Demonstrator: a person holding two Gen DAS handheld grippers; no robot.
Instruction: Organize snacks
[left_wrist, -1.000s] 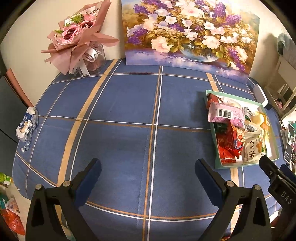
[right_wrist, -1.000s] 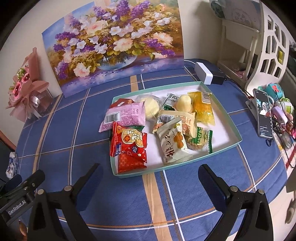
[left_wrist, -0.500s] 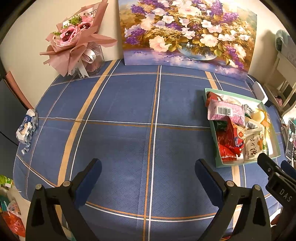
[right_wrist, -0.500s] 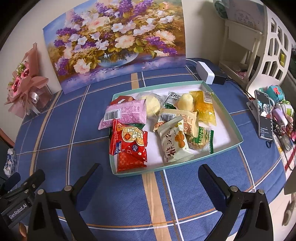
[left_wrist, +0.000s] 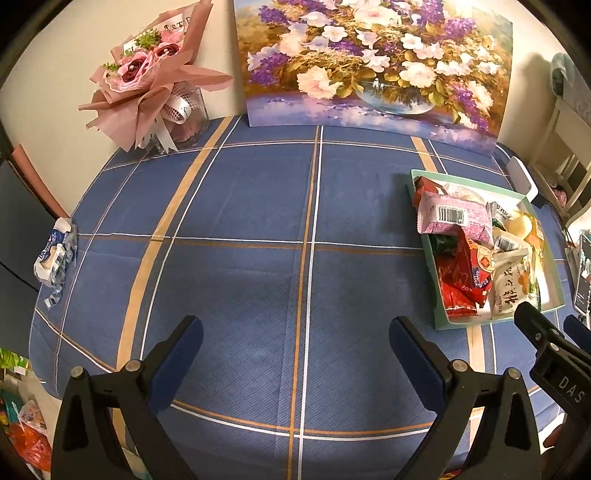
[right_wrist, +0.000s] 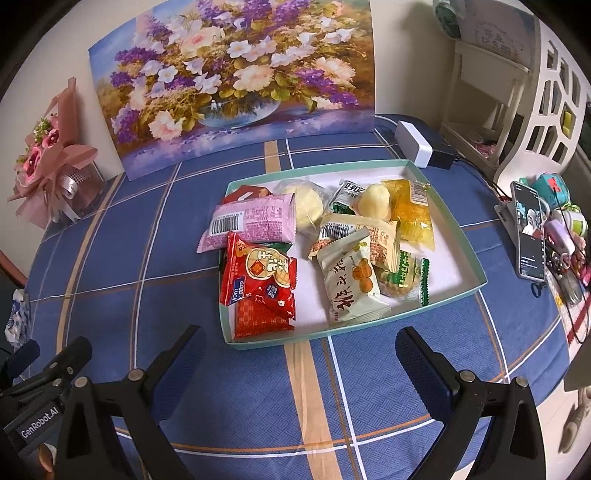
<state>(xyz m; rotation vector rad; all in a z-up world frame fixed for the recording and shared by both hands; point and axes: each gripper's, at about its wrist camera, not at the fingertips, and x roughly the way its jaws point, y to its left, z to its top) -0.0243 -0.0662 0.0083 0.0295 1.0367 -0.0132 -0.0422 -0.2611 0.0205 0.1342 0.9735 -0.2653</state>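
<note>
A teal-rimmed white tray (right_wrist: 456, 221) holds several snack packets: a pink packet (right_wrist: 255, 221), red packets (right_wrist: 258, 280), a cream packet (right_wrist: 351, 284), a yellow packet (right_wrist: 413, 218) and a pale jelly cup (right_wrist: 373, 201). The tray also shows at the right in the left wrist view (left_wrist: 439, 325). My right gripper (right_wrist: 301, 360) is open and empty, just short of the tray's near rim. My left gripper (left_wrist: 295, 350) is open and empty over bare blue tablecloth, left of the tray.
A flower painting (right_wrist: 232, 81) leans on the back wall. A pink bouquet (left_wrist: 151, 85) stands at the back left. A crumpled wrapper (left_wrist: 55, 254) lies at the left table edge. A phone (right_wrist: 530, 232) and clutter sit right of the tray, a white box (right_wrist: 413, 142) behind it.
Both grippers have drifted slightly, the right one a little nearer the tray. Both stay open and empty; the snacks have not moved.
</note>
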